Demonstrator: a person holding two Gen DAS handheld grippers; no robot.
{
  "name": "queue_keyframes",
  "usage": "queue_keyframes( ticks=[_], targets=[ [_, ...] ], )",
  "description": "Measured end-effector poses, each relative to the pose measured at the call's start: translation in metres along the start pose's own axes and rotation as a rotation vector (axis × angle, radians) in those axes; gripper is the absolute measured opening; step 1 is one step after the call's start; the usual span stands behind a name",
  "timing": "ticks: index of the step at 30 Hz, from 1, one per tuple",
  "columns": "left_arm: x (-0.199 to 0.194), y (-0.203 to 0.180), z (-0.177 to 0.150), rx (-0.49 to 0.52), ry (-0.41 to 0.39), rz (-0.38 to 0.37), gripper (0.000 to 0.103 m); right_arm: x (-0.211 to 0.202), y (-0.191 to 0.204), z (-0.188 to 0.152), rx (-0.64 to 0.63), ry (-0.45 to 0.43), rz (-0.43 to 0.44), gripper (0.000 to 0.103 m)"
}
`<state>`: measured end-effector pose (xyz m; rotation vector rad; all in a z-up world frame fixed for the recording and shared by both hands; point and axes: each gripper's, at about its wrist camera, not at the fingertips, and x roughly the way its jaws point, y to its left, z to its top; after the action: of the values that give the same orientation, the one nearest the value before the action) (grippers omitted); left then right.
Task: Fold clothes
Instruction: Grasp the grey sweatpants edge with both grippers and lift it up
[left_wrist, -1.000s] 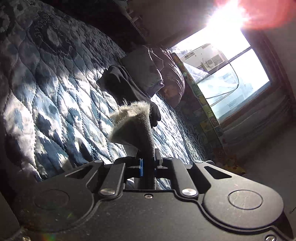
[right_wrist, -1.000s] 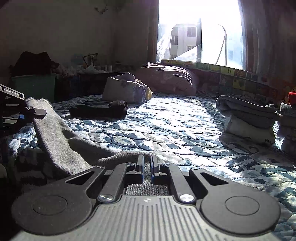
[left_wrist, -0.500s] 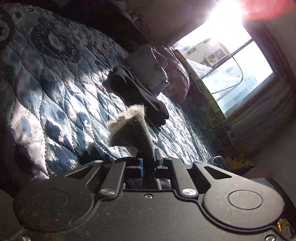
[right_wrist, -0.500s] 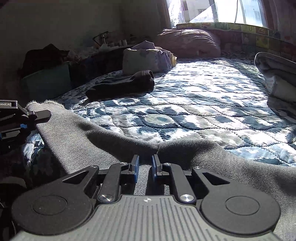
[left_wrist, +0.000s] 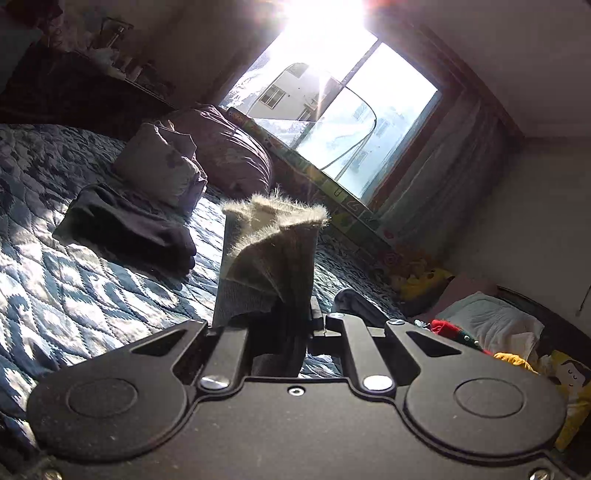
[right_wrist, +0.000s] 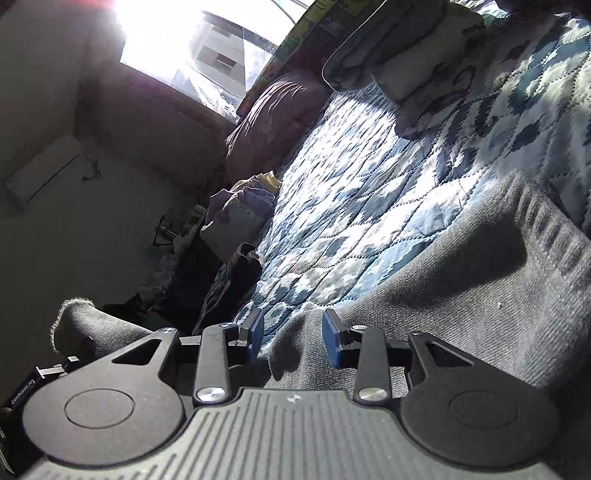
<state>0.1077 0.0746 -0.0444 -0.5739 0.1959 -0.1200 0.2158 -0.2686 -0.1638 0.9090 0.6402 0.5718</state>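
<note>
We see a bed (right_wrist: 388, 177) covered by a blue and white quilted spread, lit by strong sun from a window (left_wrist: 332, 110) at its far side. A purple pillow (left_wrist: 229, 151) and a paler bundle (left_wrist: 159, 166) lie below the window, with a dark folded garment (left_wrist: 129, 229) on the quilt in front of them. In the right wrist view a stack of folded clothes (right_wrist: 399, 48) sits at the upper edge, and a wide stretch of bare quilt lies open between it and the pillow. In the left wrist view soft toys and loose fabric crowd the right-hand corner of the room.

The grey garment (right_wrist: 461, 295) lies across the near part of the bed, in front of our right gripper (right_wrist: 293, 334). That gripper's blue-padded fingers are spread apart over the cloth's edge, holding nothing.

Our left gripper (left_wrist: 306, 317) is pinched tight on one end of the same grey garment, whose fuzzy hem stands up in a fan above the fingers, lifted clear of the quilt. In the right wrist view this raised end shows at lower left, beside the left gripper.
</note>
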Motion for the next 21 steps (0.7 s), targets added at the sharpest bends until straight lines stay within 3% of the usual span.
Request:
queue_keyframes(
  ticks=[3,6,9,10,11,15,18,21],
  targets=[
    [0.012,-0.022,-0.005,0.035,0.012,-0.021,0.007,-0.005,0.006,-0.007,-0.035,0.007,0.056,0.037],
    [0.017,-0.023,-0.003,0.034,0.009,-0.013,0.007,0.016,0.035,-0.032,-0.192,0.053,0.082,0.034],
    [0.016,-0.007,0.004,-0.010,-0.004,0.024,0.007,0.046,0.052,-0.065,-0.287,0.168,0.000,0.026],
    [0.016,-0.001,0.006,-0.027,-0.005,0.042,0.007,0.056,0.056,-0.079,-0.359,0.224,-0.071,0.018],
    [0.018,0.005,0.007,-0.040,0.004,0.068,0.007,0.057,0.065,-0.089,-0.469,0.213,-0.116,0.012],
    [0.015,0.029,0.008,-0.084,-0.013,0.122,0.007,0.050,0.097,-0.115,-0.787,0.124,-0.191,0.017],
    [0.013,0.038,0.011,-0.105,-0.004,0.127,0.007,0.062,0.096,-0.125,-0.857,0.180,-0.229,0.017],
    [0.013,0.035,0.009,-0.100,-0.002,0.088,0.007,0.056,0.103,-0.121,-0.898,0.175,-0.211,0.018]
  ],
)
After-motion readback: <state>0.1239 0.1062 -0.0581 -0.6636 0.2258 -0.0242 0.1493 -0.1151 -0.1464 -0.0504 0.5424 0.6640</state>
